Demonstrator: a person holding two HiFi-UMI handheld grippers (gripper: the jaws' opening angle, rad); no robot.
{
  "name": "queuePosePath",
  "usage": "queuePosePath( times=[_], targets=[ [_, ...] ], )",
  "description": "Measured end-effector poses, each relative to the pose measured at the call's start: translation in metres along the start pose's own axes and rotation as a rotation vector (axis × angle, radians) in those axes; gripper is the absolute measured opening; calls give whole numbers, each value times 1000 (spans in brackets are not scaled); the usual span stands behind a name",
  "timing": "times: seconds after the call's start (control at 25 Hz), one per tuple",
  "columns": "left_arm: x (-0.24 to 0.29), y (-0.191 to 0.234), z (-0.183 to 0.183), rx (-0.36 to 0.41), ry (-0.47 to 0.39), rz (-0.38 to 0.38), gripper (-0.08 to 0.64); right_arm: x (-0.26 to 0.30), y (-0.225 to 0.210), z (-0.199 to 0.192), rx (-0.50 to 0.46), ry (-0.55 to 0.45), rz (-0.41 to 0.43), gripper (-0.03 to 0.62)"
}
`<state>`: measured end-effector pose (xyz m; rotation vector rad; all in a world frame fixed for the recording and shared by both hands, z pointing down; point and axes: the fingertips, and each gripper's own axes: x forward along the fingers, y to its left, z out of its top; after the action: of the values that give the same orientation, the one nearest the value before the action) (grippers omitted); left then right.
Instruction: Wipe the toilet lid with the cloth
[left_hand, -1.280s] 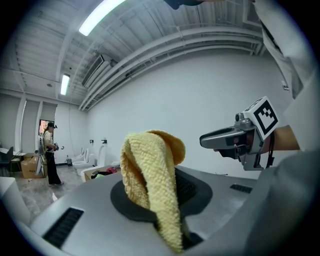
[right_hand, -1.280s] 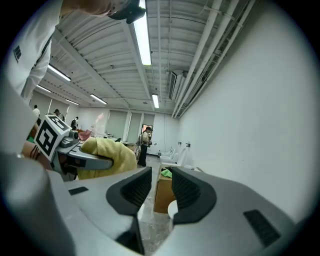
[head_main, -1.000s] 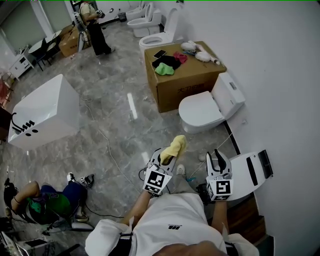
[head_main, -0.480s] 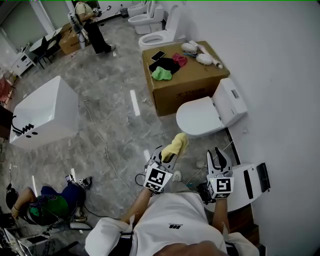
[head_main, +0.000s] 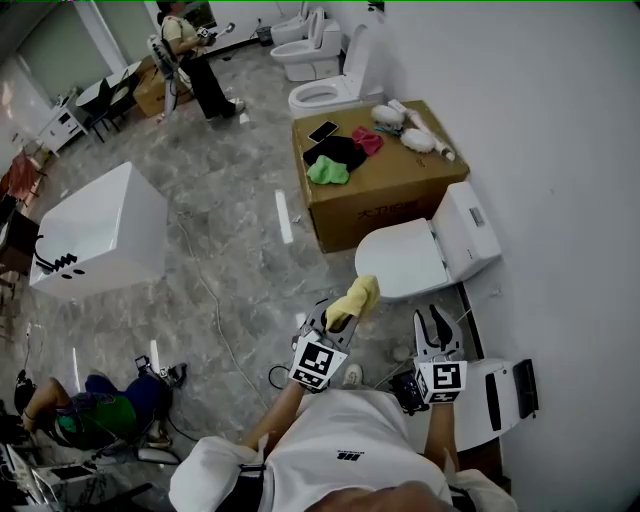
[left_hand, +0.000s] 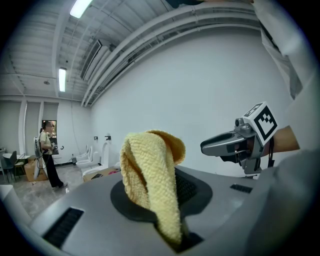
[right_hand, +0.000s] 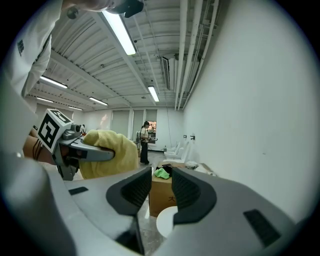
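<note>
Because the yellow cloth (head_main: 353, 299) is soft, light terry, it flops over above the left gripper (head_main: 334, 322), whose jaws are clenched on its lower fold, at the lower centre of the head view. That low hold looks sound, and the loose upper bunch would probably do the wiping, pressed flat. The closed white toilet lid (head_main: 405, 258), centre right, looks hard, smooth and likely slippery, and the cloth does not touch it. The right gripper (head_main: 436, 322) is empty, its jaws slightly parted.

Right gripper (right_hand: 160, 181) faces a box (right_hand: 159, 196)
Fingers (right_hand: 186, 192) a little apart, empty; yellow cloth (right_hand: 114, 152) left of the box.
</note>
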<state>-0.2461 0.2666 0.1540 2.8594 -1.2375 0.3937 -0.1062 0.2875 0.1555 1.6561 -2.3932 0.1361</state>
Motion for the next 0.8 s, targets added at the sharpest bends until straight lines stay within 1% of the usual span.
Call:
queuePosePath(
  times=[0.2, 0.36, 0.64, 0.8],
  targets=[
    [23, 13, 6, 0, -10, 4, 80, 21, -16, 4, -5, -6, -1, 140],
    [41, 19, 8, 3, -16, -9, 80, 30, -29, 7, -13, -9, -25, 140],
    [75, 21, 21, 32, -33, -69, 80, 29, -61, 3, 10, 12, -105, 140],
    [91, 29, 17, 38, -34, -106, 80, 39, -67, -3, 28, 29, -145, 140]
  ],
)
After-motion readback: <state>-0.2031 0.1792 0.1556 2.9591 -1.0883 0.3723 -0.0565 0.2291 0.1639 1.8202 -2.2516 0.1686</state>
